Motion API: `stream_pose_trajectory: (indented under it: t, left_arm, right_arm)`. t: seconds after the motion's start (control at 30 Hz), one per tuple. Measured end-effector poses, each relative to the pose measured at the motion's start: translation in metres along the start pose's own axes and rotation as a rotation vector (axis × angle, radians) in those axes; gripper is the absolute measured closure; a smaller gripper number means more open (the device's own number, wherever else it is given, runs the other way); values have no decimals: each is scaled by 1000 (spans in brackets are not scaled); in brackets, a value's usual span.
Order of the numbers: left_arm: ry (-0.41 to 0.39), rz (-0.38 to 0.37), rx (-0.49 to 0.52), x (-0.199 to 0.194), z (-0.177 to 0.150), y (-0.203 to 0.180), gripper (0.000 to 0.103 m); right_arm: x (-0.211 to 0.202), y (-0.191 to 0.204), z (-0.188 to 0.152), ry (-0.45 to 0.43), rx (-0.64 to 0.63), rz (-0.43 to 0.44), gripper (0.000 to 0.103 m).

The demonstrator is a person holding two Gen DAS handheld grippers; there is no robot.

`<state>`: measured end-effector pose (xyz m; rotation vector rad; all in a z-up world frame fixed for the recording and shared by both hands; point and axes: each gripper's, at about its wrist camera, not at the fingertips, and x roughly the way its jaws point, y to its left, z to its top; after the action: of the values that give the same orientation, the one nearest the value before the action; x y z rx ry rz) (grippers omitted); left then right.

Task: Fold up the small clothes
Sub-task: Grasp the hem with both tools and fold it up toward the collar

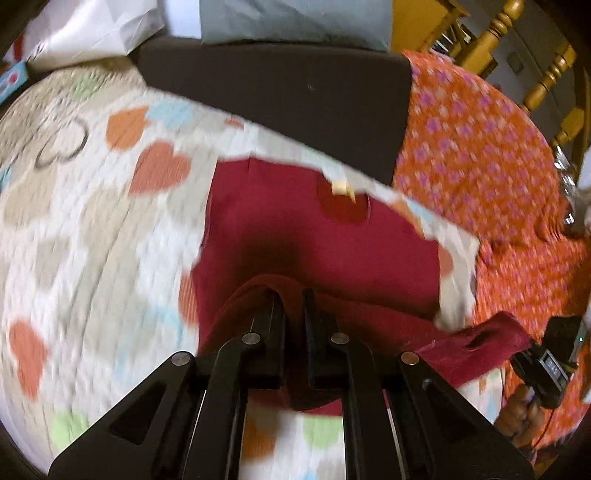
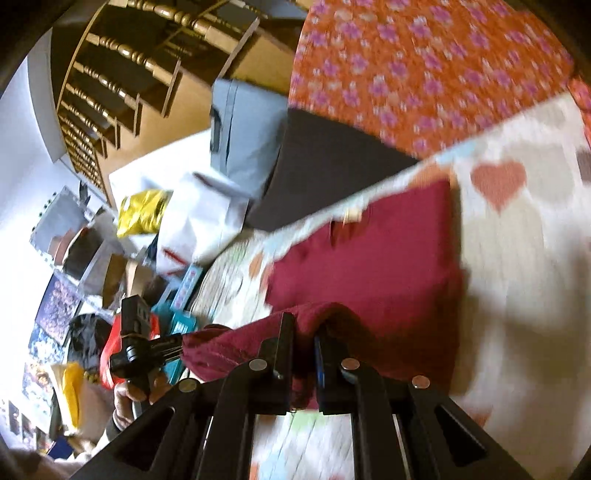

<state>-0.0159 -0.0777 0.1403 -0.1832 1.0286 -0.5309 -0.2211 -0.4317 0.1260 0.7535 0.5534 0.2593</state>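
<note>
A maroon garment (image 1: 317, 240) lies on a white quilt (image 1: 92, 229) printed with coloured hearts, its far part flat with a small pale label (image 1: 341, 186) at the neckline, its near edge lifted off the quilt. Beyond it sits a flat dark grey cushion (image 1: 280, 96), touching the quilt's far edge, and behind that a pale blue-grey pillow (image 1: 295, 22) and a crumpled white bag (image 1: 96, 29). An orange cloth with pink flowers (image 1: 480, 155) covers the bed beside the quilt, and turned yellow wooden spindles (image 1: 517, 48) of the bed frame rise past it. In the right wrist view, a yellow bag (image 2: 144, 212), a shelf crowded with boxes (image 2: 77, 236) and a teal box (image 2: 181, 321) stand off to the side; nothing lies between the grippers and the garment. The left gripper (image 1: 293, 295) points steeply down, its fingers (image 1: 275, 314) pressed together with the raised maroon hem pinched between them. The right gripper (image 2: 304, 325) points more shallowly, its fingers (image 2: 284, 332) likewise closed on a bunched fold of the same hem. The cloth stretches between the two grips, sagging a little. Each view catches the other gripper at its edge with the person's hand (image 1: 524, 413) wrapped around the handle. Both pictures are motion-blurred.
</note>
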Motion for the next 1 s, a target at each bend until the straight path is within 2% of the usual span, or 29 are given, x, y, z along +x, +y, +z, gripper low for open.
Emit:
stream_pose_trajectory:
  t: [0.07, 0.17, 0.23, 0.33, 0.4, 0.5, 0.53, 0.57, 0.6, 0.63, 0.67, 0.7, 0.73, 0.8, 0.87, 0.93, 1.0]
  left_arm:
    - [-24, 19, -11, 13, 20, 2, 97]
    - [-49, 63, -41, 40, 52, 11, 97]
    - [-59, 64, -64, 58, 66, 20, 97]
    - [-38, 60, -113, 80, 79, 34, 97]
    - [-7, 48, -101, 92, 84, 38, 96]
    - [51, 33, -101, 97, 87, 43, 91]
    - [54, 10, -111, 94, 89, 47, 91]
    - [54, -1, -117, 91, 89, 47, 91]
    - [53, -10, -121, 87, 91, 49, 87]
    - [48, -10, -119, 83, 91, 48, 76]
    - [10, 13, -108, 75, 93, 46, 66]
    - [-24, 33, -101, 68, 94, 44, 44]
    - [-73, 40, -100, 57, 96, 43, 35]
    - [-118, 2, -112, 47, 98, 43, 33]
    - [-118, -23, -105, 46, 100, 40, 33]
    - [-97, -2, -81, 53, 97, 35, 33]
    - [-59, 23, -54, 69, 94, 30, 33]
  right_arm:
    - [15, -11, 26, -25, 13, -17, 95]
    - [48, -30, 56, -47, 18, -105, 95]
    - [71, -46, 70, -58, 38, -149, 95]
    - [106, -76, 84, -56, 95, -192, 95]
    - [127, -86, 92, -41, 76, -237, 95]
    - [144, -95, 102, 30, 67, -337, 89]
    - [140, -97, 103, 24, 76, -327, 88]
    - [132, -97, 103, 0, 94, -297, 80]
    - [122, -97, 103, -36, 110, -289, 62]
    - [111, -95, 103, -74, 121, -301, 54]
    - [99, -95, 104, -115, 131, -307, 52]
    - [91, -93, 105, -134, 134, -289, 52]
    - [86, -90, 104, -137, 129, -261, 52]
    - [85, -80, 101, -113, 74, -241, 55]
    - [94, -66, 95, -81, -18, -274, 63]
    - [116, -54, 88, -20, -110, -324, 68]
    - [135, -51, 82, 17, -148, -351, 70]
